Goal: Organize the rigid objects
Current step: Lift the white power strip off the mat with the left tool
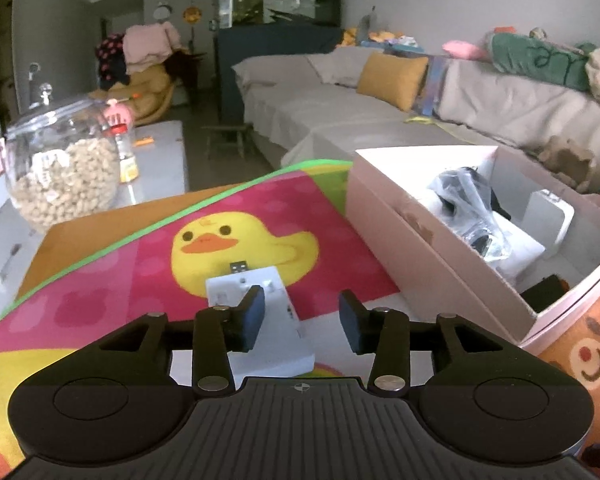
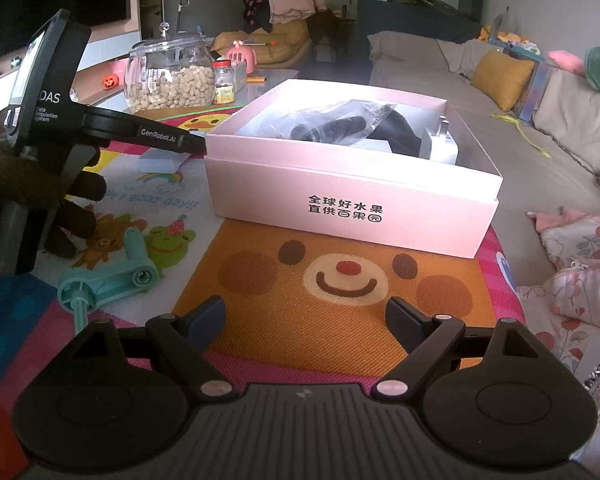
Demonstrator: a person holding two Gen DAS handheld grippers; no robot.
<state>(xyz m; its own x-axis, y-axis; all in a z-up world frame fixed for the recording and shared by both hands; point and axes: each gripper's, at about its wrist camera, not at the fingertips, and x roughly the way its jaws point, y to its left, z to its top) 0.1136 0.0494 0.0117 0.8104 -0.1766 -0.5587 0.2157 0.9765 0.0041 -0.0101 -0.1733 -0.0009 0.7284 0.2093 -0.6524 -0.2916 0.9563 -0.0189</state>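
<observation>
A: Our left gripper (image 1: pixel 302 316) hangs open over the white adapter (image 1: pixel 260 320), holding nothing. Is it lined up?

B: Nearly. The adapter lies on the mat (image 1: pixel 100 280), long axis running near to far, USB plug at the far end. It sits left of centre, against our left pad.

A: And the pink box (image 2: pixel 352 200)?

B: To the right of the adapter. Our right gripper (image 2: pixel 304 320) is wide open and empty, near the box, farther from the adapter. So we judge the left takes it.
</observation>
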